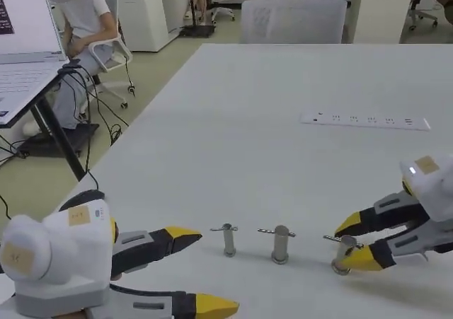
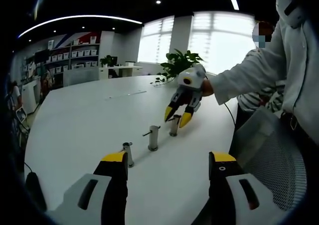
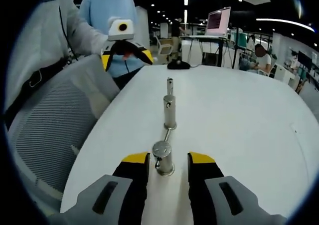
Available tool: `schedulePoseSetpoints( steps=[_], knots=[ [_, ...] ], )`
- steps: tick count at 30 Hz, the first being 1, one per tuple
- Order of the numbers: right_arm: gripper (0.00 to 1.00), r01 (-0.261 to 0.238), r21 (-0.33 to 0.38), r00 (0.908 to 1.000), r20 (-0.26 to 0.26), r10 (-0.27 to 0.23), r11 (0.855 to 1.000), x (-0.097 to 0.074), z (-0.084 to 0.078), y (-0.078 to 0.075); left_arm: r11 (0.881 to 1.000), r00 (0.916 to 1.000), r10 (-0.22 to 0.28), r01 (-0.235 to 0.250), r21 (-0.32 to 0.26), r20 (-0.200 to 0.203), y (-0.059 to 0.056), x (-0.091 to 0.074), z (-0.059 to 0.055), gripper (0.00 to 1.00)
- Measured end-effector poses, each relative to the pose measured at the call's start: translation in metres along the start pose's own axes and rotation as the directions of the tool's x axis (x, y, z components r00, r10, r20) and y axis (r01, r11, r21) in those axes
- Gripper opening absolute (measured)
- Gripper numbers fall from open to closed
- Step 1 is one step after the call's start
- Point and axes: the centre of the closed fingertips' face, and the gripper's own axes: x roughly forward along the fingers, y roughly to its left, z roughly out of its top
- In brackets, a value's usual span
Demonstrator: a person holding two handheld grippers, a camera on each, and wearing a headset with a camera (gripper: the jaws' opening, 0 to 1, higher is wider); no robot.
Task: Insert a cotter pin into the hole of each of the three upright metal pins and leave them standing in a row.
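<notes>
White counter (image 1: 248,121), open office rm. Power strip (image 1: 364,120) at far side, grey chair (image 1: 294,20) beyond, laptop (image 1: 21,43) on stand at left.

Three metal pins (image 1: 281,243) stand upright in a row near front edge, each w/ a cotter pin (image 1: 267,231) through it.

Right gripper (image 1: 338,248) is released, straddling the rightmost pin (image 1: 344,254). Left gripper (image 1: 218,271) is spread wide, left of the row.

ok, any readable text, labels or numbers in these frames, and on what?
No text is legible.
Laptop screen: lines of text, too blurred to read.
Power strip: tiny markings, too small to read.
Monitor in the right gripper view: lit, content too blurred to read.
</notes>
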Motion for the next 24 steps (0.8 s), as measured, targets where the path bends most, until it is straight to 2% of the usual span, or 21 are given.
schedulePoseSetpoints(
  steps=[3,5,6,9,10,12,13,15,16,17,18,21,23,24],
  knots=[
    [0.39,0.045,0.056,0.9987,0.022,-0.047,0.997,-0.008,0.002,0.0,1.0,0.9999,0.005,-0.005,0.0,0.011,0.001,0.0,0.002,0.66],
    [0.42,0.053,0.063,0.998,0.03,-0.055,0.997,-0.013,0.004,0.004,1.0,0.9998,0.009,-0.009,-0.002,0.018,0.002,0.0,0.004,0.66],
    [0.42,0.065,0.095,0.9959,0.056,-0.07,0.993,-0.016,0.008,0.006,1.0,0.9997,0.011,-0.011,-0.001,0.021,0.003,0.0,0.005,0.66],
    [0.47,0.117,0.15,0.9895,0.068,-0.128,0.982,-0.023,0.011,0.009,1.0,0.9994,0.016,-0.016,-0.002,0.03,0.004,0.001,0.007,0.66],
    [0.51,0.133,0.194,0.9841,0.091,-0.153,0.972,-0.025,0.015,0.011,1.0,0.9993,0.018,-0.018,-0.002,0.032,0.004,0.002,0.007,0.66],
    [0.55,0.168,0.242,0.9756,0.098,-0.196,0.956,-0.028,0.017,0.015,1.0,0.999,0.023,-0.022,-0.007,0.038,0.005,0.002,0.008,0.67],
    [0.58,0.178,0.256,0.9736,0.094,-0.208,0.95,-0.029,0.016,0.016,1.0,0.9987,0.022,-0.021,-0.016,0.045,0.005,0.002,0.008,0.68],
    [0.58,0.193,0.289,0.9633,0.126,-0.237,0.938,-0.031,0.021,0.024,0.999,0.9987,0.026,-0.025,-0.024,0.044,0.006,0.003,0.007,0.69],
    [0.59,0.223,0.319,0.9526,0.129,-0.276,0.921,-0.034,0.023,0.025,0.999,0.9987,0.028,-0.027,-0.026,0.043,0.006,0.003,0.006,0.69],
    [0.59,0.242,0.333,0.9478,0.12,-0.295,0.912,-0.035,0.021,0.027,0.999,0.9985,0.032,-0.031,-0.026,0.044,0.007,0.002,0.006,0.7],
    [0.6,0.252,0.37,0.9385,0.133,-0.319,0.894,-0.037,0.024,0.03,0.999,0.9982,0.037,-0.035,-0.029,0.047,0.008,0.002,0.006,0.7],
    [0.64,0.304,0.423,0.9159,0.117,-0.384,0.854,-0.041,0.021,0.033,0.998,0.9976,0.055,-0.053,-0.044,0.043,0.011,0.002,0.003,0.71],
    [0.66,0.336,0.439,0.9065,0.088,-0.413,0.833,-0.044,0.015,0.035,0.997,0.9971,0.067,-0.065,-0.05,0.037,0.013,0.002,0.001,0.73],
    [0.67,0.346,0.443,0.8996,0.093,-0.427,0.827,-0.045,0.015,0.038,0.995,0.9964,0.077,-0.075,-0.059,0.034,0.015,0.002,-0.001,0.75]
  ],
)
